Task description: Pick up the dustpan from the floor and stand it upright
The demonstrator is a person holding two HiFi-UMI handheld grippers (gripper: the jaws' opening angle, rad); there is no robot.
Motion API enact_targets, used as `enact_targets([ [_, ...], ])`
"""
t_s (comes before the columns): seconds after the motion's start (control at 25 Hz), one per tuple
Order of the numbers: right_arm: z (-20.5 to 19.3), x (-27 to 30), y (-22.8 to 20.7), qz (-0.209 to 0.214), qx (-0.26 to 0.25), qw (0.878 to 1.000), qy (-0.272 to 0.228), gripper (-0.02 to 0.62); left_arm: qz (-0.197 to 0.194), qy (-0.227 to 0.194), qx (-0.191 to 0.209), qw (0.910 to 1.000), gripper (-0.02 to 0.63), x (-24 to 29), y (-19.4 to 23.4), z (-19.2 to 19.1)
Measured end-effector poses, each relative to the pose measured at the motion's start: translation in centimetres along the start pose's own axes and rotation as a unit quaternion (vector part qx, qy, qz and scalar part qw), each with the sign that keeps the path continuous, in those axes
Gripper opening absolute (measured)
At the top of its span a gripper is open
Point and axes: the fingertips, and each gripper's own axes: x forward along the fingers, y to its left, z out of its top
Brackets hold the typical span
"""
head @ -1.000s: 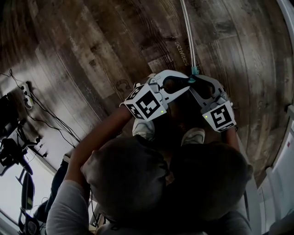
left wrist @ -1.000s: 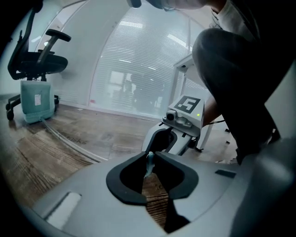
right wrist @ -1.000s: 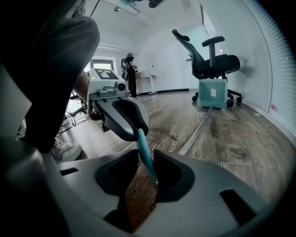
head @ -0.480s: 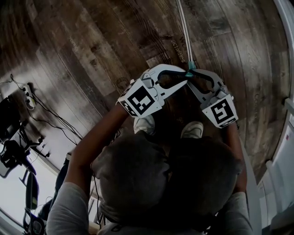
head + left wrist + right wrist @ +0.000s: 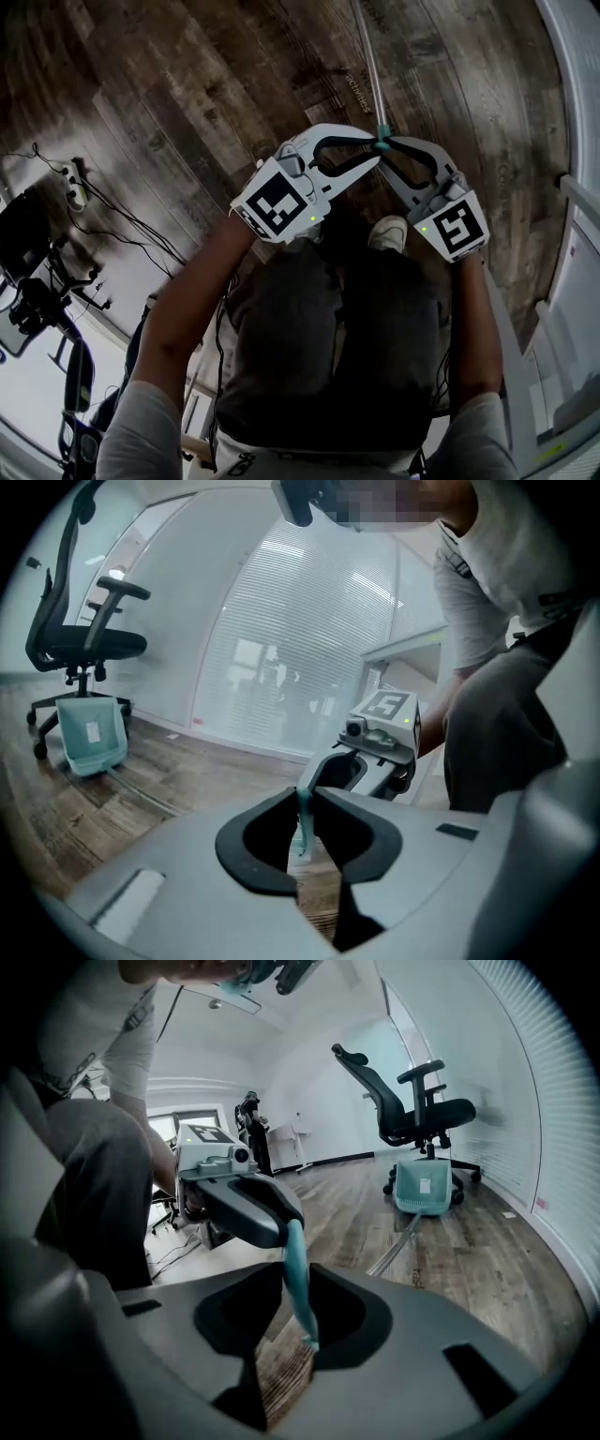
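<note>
The dustpan [image 5: 92, 733] is a teal pan on the wood floor beside an office chair, also seen at the dustpan [image 5: 422, 1187]. Its long metal pole [image 5: 367, 66] runs from the pan up to a teal handle tip [image 5: 381, 141]. My left gripper [image 5: 374, 154] and right gripper [image 5: 388, 148] meet at that tip from opposite sides, held well above the floor. The left gripper [image 5: 305, 794] pinches the teal tip [image 5: 303, 825]. The right gripper [image 5: 295, 1269] has the teal tip [image 5: 298, 1283] between its pads, and its jaws are closing on it.
A black office chair [image 5: 80, 639] stands right behind the pan, in front of a glass wall with blinds. Cables and dark equipment [image 5: 56, 197] lie at the left. White furniture [image 5: 572, 281] lines the right edge. The person's shoes [image 5: 392, 230] are just below the grippers.
Both grippers have risen together with the handle tip between them, and the person has straightened up from a crouch. The pole's near end has come up off the floor.
</note>
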Motion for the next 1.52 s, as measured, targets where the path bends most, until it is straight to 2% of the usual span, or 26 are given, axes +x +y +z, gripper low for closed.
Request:
enact_targets([
  [0.52, 15.5, -6.7, 3.2, 0.001, 0.046, 0.999, -0.023, 0.077, 0.02, -0.024, -0.051, 0.9982, 0.052, -7.0, -2.2, 14.7],
  [0.76, 21.4, -9.0, 4.4, 0.0, 0.062, 0.998, -0.026, 0.08, 0.023, -0.038, -0.083, 0.9956, 0.058, -10.4, -2.8, 20.3],
  [1.12, 28.2, -11.1, 6.8, 0.002, 0.087, 0.996, -0.038, 0.083, 0.029, -0.051, -0.108, 0.9925, 0.064, -14.5, -3.9, 26.1],
  [1.4, 31.6, -13.5, 7.5, 0.013, 0.098, 0.994, -0.047, 0.088, 0.039, -0.064, -0.129, 0.9888, 0.067, -15.8, -4.7, 29.7],
  [1.52, 32.8, -14.2, 7.6, 0.018, 0.103, 0.993, -0.055, 0.091, 0.045, -0.071, -0.125, 0.9886, 0.071, -16.1, -4.8, 31.2],
])
